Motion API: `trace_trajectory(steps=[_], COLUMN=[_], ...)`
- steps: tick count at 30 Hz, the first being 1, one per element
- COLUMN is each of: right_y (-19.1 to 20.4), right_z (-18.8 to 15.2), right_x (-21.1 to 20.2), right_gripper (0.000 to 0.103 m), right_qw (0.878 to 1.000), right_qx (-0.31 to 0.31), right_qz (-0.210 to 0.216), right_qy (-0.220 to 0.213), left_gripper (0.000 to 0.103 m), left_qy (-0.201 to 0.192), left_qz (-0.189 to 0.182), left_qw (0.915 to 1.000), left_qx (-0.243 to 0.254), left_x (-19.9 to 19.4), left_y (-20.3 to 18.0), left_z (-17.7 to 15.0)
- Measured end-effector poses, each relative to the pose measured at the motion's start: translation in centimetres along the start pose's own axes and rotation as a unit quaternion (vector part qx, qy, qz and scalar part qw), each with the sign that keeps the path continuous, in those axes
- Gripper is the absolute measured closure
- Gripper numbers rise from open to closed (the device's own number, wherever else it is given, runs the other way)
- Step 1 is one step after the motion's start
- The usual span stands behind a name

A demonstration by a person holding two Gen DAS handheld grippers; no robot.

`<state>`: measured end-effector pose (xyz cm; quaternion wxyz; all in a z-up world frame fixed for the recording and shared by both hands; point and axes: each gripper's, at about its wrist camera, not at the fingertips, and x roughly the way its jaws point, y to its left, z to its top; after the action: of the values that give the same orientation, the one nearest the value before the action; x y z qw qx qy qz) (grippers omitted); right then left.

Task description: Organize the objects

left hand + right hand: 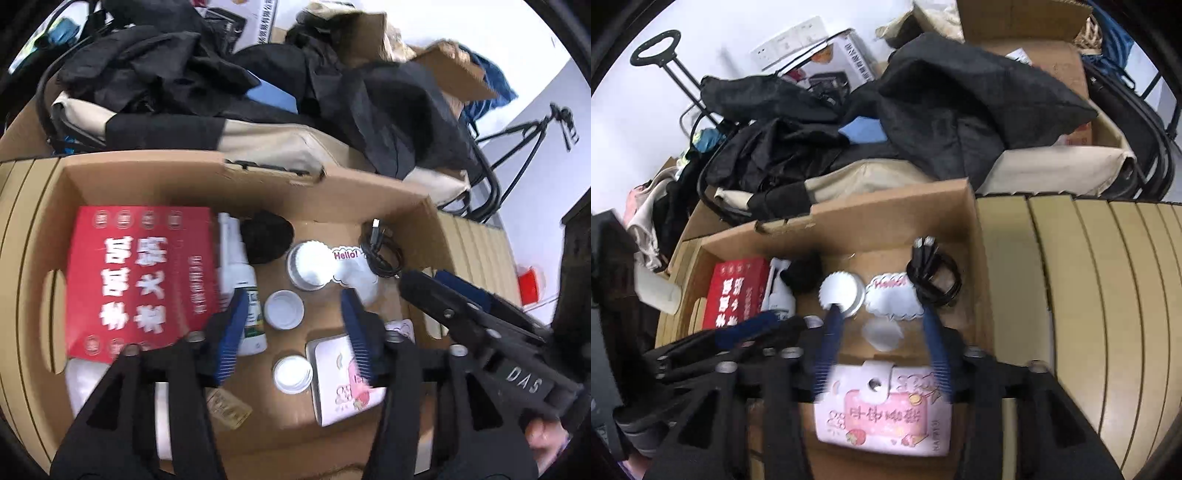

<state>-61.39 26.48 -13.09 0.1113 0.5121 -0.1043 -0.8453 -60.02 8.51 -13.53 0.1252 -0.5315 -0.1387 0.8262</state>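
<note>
Hovering over the cardboard box [894, 206], my right gripper [884, 325] straddles the pink wallet [886, 417] — fingers spread, gripping nothing, wallet's long axis crossing them. My left gripper [295, 314], also open and empty, hangs farther off by the spray bottle [240, 284].

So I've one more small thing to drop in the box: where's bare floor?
Bare cardboard lies between the round lids and the pink case. Crowded along the back: red box, spray bottle, cable.

pink wallet [886, 413] motion-blurred, gold packet [229, 406] partly behind left gripper [291, 317]
</note>
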Motion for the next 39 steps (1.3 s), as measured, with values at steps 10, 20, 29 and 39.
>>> trace_trajectory(steps=[10, 20, 29, 39], right_y=[2.8, 8.4, 8.4, 10.7], right_z=[-1.3, -7.2, -12.2, -21.8], right_x=[-9.4, -16.7, -19.9, -30.5], right_gripper=[0.028, 0.021, 0.021, 0.021], right_qw=[1.000, 0.997, 0.997, 0.984], right_qx=[-0.020, -0.074, -0.058, -0.121], right_qz=[-0.014, -0.034, -0.055, -0.072], right_qy=[-0.015, 0.006, -0.002, -0.108], left_gripper=[0.011, 0.000, 0.000, 0.000], left_qy=[-0.028, -0.044, -0.061, -0.149], left_qz=[0.128, 0.193, 0.175, 0.159], left_qw=[0.9895, 0.9800, 0.9817, 0.9701], left_qx=[0.061, -0.014, 0.040, 0.106], left_x=[-11.3, -22.8, -27.2, -34.8], left_y=[-1.1, 2.4, 0.4, -0.5], left_z=[-1.3, -6.1, -12.6, -24.2])
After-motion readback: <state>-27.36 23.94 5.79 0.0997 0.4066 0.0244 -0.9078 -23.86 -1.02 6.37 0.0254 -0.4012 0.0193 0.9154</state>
